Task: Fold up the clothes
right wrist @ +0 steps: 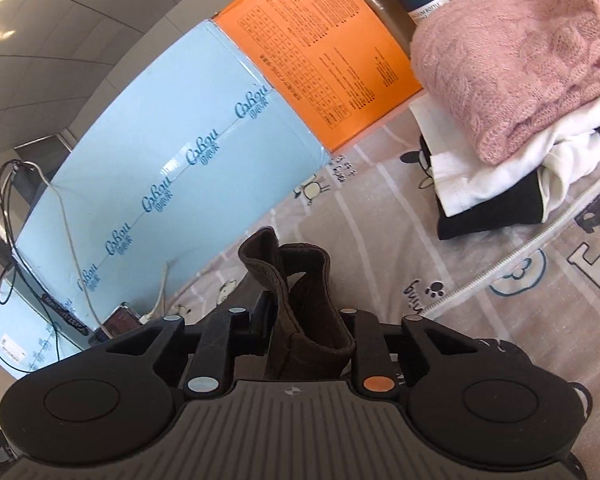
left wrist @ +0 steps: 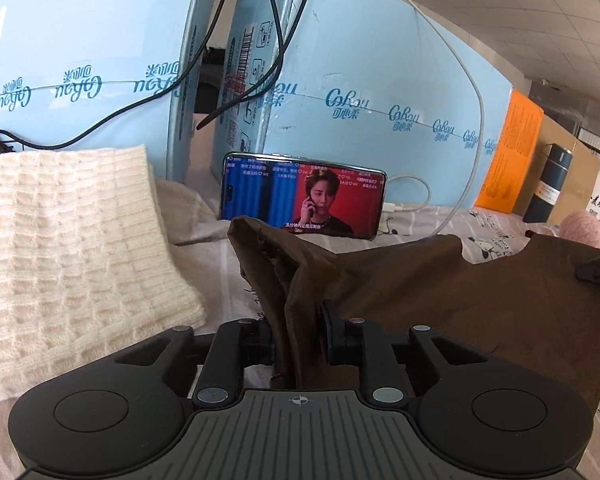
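A brown garment [left wrist: 440,300] is lifted off a bed, held by both grippers. In the left wrist view, the left gripper [left wrist: 298,338] has its jaws clenched on a bunched fold of the brown fabric, which rises in a peak between the fingers and then spreads out wide to the right. At that far right edge a small black tip [left wrist: 596,274] of the other gripper touches the cloth. In the right wrist view, the right gripper [right wrist: 304,336] has its jaws clamped on a thick hemmed edge of the same brown garment [right wrist: 300,300], which curls upward in two loops.

Beneath lies a beige bedsheet [right wrist: 380,216] printed with cartoon animals and letters, with a white zipper running across it. To the left of the garment sits a folded cream knit sweater [left wrist: 68,256]. Behind the garment, a smartphone [left wrist: 302,196] stands on its long side, playing a video and leaning against a pale blue cardboard box [left wrist: 372,96]; a white cable runs from it. Further right stand an orange box [right wrist: 320,48] and a dark blue bottle [left wrist: 550,184].

To the right lies a stack of folded clothes: a pink knit sweater [right wrist: 516,56] on top, a white garment [right wrist: 488,168] under it, and a black garment [right wrist: 492,212] at the bottom.
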Motion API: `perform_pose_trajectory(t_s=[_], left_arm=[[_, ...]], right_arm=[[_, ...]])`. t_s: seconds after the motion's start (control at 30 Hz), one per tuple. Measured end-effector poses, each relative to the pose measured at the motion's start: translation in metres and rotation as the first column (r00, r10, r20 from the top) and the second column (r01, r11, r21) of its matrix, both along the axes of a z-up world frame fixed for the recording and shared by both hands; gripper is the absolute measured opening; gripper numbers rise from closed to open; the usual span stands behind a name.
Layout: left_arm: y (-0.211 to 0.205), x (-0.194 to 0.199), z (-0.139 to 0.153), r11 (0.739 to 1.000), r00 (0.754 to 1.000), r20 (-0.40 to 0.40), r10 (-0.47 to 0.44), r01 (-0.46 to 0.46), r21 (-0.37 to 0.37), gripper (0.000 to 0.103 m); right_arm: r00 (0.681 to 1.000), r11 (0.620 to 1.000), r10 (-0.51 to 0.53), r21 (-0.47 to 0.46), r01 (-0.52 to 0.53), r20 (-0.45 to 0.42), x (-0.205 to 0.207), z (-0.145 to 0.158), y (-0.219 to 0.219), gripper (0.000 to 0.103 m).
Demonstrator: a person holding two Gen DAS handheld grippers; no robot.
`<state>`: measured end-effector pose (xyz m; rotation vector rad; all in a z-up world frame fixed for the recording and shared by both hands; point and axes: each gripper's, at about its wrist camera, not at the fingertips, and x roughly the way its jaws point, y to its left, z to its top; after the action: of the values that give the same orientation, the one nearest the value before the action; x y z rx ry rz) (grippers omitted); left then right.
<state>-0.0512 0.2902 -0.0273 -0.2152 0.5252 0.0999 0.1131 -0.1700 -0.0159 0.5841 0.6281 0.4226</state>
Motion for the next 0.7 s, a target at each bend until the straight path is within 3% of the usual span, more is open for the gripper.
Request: perform_pose_trajectory(t_s=[0.03, 0.07, 0.1, 0.17, 0.27, 0.37, 0.5, 0.7], left_arm=[[0.0, 0.001, -0.001, 1.0, 1.0, 0.007, 0.002, -0.002, 0.006, 0.045], [0.0, 0.001, -0.002, 1.0, 1.0, 0.02, 0.001, -0.001, 0.012, 0.068], [0.001, 0.002, -0.002, 1.0, 1.0, 0.031, 0.001, -0.002, 0.017, 0.082], [0.002, 0.005, 0.0, 1.0, 0.999, 0.039, -0.009, 0.009, 0.021, 0.084], [0.009, 0.011, 0.0, 1.0, 0.998, 0.05, -0.024, 0.025, -0.006, 0.084], [0.011, 0.002, 0.003, 0.999, 0.992, 0.12, -0.037, 0.04, -0.027, 0.082], [-0.006, -0.001, 0.005, 0.991, 0.982, 0.131, -0.137, 0.133, 0.034, 0.082], [-0.031, -0.003, 0.006, 0.957, 0.957, 0.103, -0.271, 0.257, 0.131, 0.081]], right_arm=[[1.0, 0.999, -0.025, -0.021, 0.025, 0.006, -0.001, -0.001, -0.001, 0.047], [0.998, 0.998, -0.051, -0.041, 0.052, 0.021, -0.003, -0.001, -0.002, 0.051], [0.996, 0.995, -0.076, -0.057, 0.078, 0.04, -0.006, 0.0, -0.002, 0.058], [0.991, 0.989, -0.115, -0.082, 0.121, 0.07, -0.01, 0.001, -0.003, 0.066], [0.983, 0.983, -0.158, -0.086, 0.165, 0.091, -0.01, 0.0, -0.007, 0.067], [0.972, 0.973, -0.203, -0.091, 0.214, 0.118, -0.012, 0.0, -0.011, 0.071], [0.964, 0.967, -0.226, -0.086, 0.239, 0.139, -0.014, 0.002, -0.014, 0.073], [0.966, 0.969, -0.222, -0.078, 0.233, 0.132, -0.014, 0.002, -0.013, 0.073]])
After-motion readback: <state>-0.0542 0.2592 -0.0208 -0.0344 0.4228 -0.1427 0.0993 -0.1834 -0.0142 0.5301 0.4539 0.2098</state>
